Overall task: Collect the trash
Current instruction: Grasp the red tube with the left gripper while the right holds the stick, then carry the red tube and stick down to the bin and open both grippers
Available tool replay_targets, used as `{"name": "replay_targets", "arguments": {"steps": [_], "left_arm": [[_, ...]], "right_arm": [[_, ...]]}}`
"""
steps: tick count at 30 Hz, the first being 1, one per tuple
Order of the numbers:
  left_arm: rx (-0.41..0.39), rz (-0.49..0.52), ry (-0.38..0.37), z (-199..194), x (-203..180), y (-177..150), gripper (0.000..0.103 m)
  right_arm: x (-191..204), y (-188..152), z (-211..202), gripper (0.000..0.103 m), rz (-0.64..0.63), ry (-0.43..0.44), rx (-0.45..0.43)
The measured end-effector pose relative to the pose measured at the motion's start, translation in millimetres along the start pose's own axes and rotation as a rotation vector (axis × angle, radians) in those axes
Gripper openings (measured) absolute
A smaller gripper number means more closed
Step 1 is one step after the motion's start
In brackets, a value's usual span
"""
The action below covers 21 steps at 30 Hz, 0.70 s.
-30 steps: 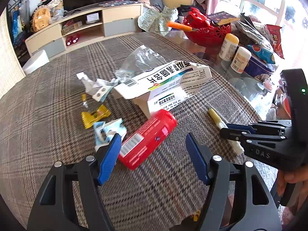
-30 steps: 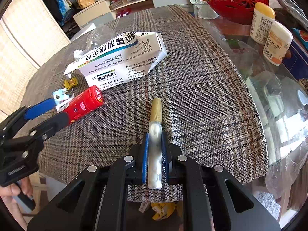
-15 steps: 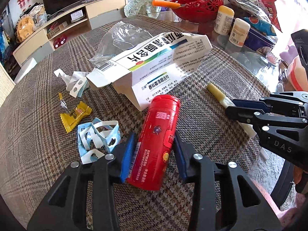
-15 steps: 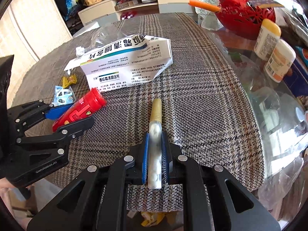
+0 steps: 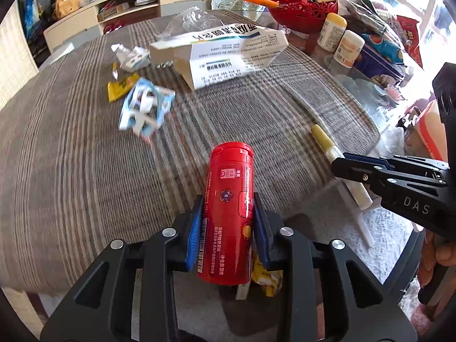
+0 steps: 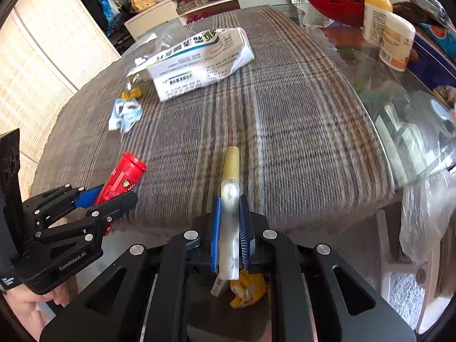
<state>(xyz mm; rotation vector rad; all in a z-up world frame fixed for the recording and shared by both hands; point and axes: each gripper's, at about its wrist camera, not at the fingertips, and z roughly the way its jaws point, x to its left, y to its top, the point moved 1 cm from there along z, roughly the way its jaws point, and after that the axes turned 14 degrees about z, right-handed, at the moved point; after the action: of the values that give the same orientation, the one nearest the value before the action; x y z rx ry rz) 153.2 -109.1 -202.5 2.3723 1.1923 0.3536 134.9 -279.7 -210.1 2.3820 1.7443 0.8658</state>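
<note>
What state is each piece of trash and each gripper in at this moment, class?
left gripper: shut on red bottle
red bottle: capped, gripped
right gripper: shut on clear tube
clear tube: gold cap on, gripped
medicine box: crumpled, flaps open
blue-white wrapper: torn, on cloth

Red bottle (image 5: 230, 216) points up-frame, bottom centre; gold-capped clear tube (image 6: 229, 216) likewise; torn white box (image 5: 225, 54) lies upper centre.
</note>
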Motion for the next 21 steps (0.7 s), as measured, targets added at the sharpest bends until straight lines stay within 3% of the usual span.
{"name": "replay_targets", "arguments": {"steps": [10, 21], "left_arm": [[-0.035, -0.071, -0.056, -31, -53, -77, 0.03], [0.038, -0.118, -0.074, -1, -77, -128, 0.03]], "right_arm": [[-8, -63, -38, 0.014, -0.02, 0.033, 0.002], [-31, -106, -5, 0.014, 0.032, 0.042, 0.098]]}}
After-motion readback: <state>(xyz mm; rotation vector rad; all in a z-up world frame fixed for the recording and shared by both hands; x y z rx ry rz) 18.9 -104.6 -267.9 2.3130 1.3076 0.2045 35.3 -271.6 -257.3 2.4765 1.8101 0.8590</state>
